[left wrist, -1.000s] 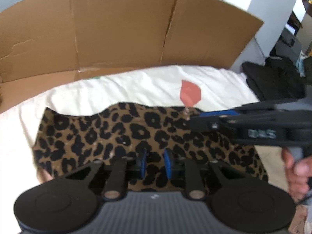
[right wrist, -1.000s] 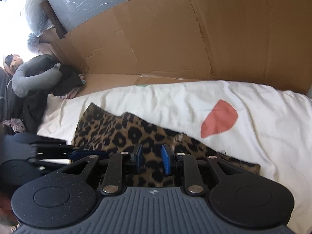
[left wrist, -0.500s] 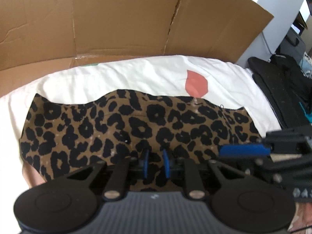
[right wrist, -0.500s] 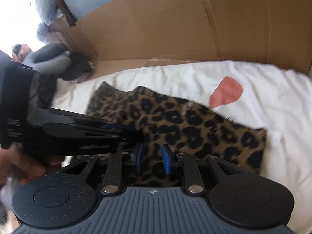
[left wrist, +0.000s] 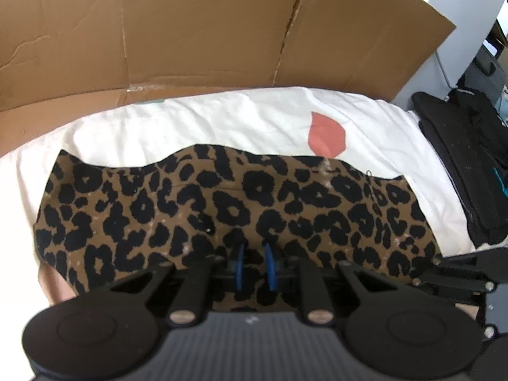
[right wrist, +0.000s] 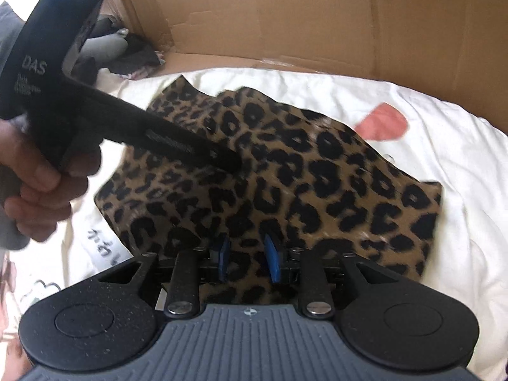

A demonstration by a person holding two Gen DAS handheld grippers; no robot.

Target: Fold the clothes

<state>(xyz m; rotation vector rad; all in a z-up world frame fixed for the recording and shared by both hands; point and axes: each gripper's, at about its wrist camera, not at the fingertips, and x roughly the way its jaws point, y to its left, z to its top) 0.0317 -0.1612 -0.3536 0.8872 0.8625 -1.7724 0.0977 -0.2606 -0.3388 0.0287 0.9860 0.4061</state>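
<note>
A leopard-print garment point(left wrist: 222, 197) lies spread across a white sheet point(left wrist: 222, 120). My left gripper point(left wrist: 254, 266) sits at the garment's near edge. Its blue pads stand close together with a fold of the cloth between them. The right wrist view shows that gripper from the side, a hand point(right wrist: 41, 184) on its handle and its fingers point(right wrist: 190, 149) reaching over the garment point(right wrist: 317, 174). My right gripper point(right wrist: 247, 257) is at the near right part of the garment. Its jaws are opening, the pads apart and the cloth lying flat beneath them. Its fingers point(left wrist: 460, 270) show at the left wrist view's right edge.
A tall cardboard wall point(left wrist: 206, 25) stands behind the sheet. A red patch point(left wrist: 327, 136) marks the sheet just beyond the garment. Black bags point(left wrist: 460, 158) lie off the right side. Dark and grey clothes point(right wrist: 127, 54) are heaped at the far left.
The right gripper has swung from over the garment's right half down to its near right corner, its pads slightly wider apart. The garment now lies wider and flatter. The left gripper has barely moved.
</note>
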